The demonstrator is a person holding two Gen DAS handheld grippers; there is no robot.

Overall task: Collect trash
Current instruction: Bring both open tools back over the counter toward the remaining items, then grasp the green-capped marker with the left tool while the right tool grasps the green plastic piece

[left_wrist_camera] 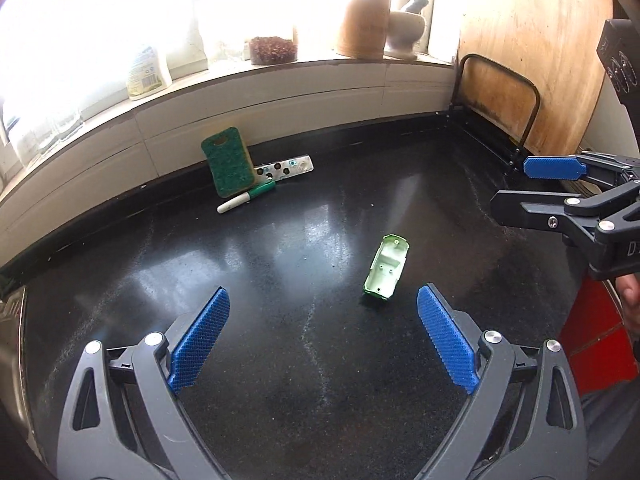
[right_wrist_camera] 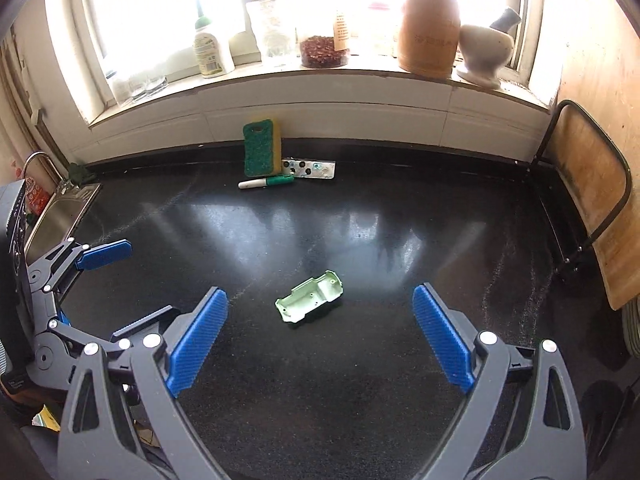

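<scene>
Black counter [right_wrist_camera: 360,380] spreads under the right claw [right_wrist_camera: 319,289]. Far ahead, slightly left, a green sponge [right_wrist_camera: 260,148] stands on edge against the wall. Above it runs the sill [right_wrist_camera: 320,76]: bottle [right_wrist_camera: 210,54] ahead-left, jar [right_wrist_camera: 323,52] dead ahead, wooden pot [right_wrist_camera: 430,36] and mortar [right_wrist_camera: 486,52] ahead-right, those two touching. Off to the claw's left, a steel sink [right_wrist_camera: 60,212]. To its right, a wooden board [right_wrist_camera: 588,184] stands in a wire rack.

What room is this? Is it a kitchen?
Most likely a kitchen. A steel sink is set into the dark countertop, a scrubbing sponge leans against the wall, and a mortar and pestle sits on the windowsill.
</scene>
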